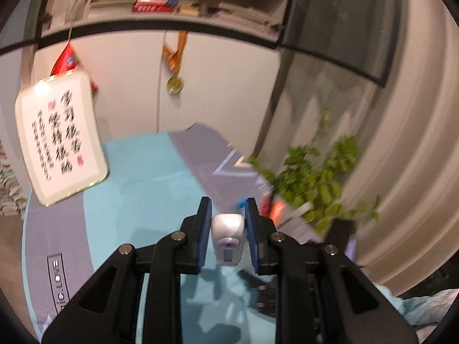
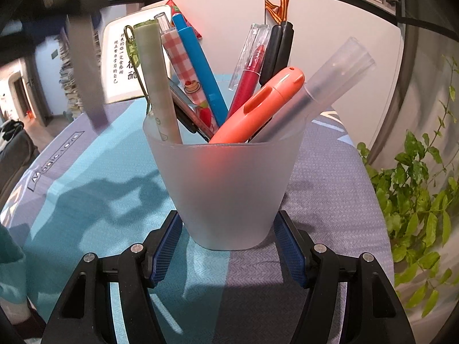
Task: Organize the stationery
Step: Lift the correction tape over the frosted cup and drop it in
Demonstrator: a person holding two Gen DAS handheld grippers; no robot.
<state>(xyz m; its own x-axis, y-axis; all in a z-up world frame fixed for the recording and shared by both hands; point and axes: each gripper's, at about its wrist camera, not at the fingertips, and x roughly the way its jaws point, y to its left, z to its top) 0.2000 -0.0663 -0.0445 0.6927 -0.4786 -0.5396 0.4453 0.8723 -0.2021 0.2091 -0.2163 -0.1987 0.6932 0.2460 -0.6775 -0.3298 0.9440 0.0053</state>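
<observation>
My left gripper (image 1: pixel 228 215) is shut on a white and lilac pen-like item (image 1: pixel 228 236), held above the teal and grey cloth (image 1: pixel 137 189); the view is blurred by motion. In the right wrist view, a frosted plastic cup (image 2: pixel 226 189) stands on the cloth, filled with several pens: an orange marker (image 2: pixel 258 106), a blue pen (image 2: pixel 198 66), a red pen (image 2: pixel 246 86), a checked pen (image 2: pixel 183 66) and a frosted tube (image 2: pixel 324 91). My right gripper (image 2: pixel 228 240) has its pads on both sides of the cup's base. The left gripper with its item shows blurred at upper left (image 2: pixel 83 66).
A framed card with Chinese text (image 1: pixel 60 140) stands on the cloth at the back left. A green plant (image 2: pixel 418 206) is at the right edge. A white cabinet (image 1: pixel 200 86) with a hanging medal (image 1: pixel 175 83) is behind, with a shelf of books (image 1: pixel 155 3) above.
</observation>
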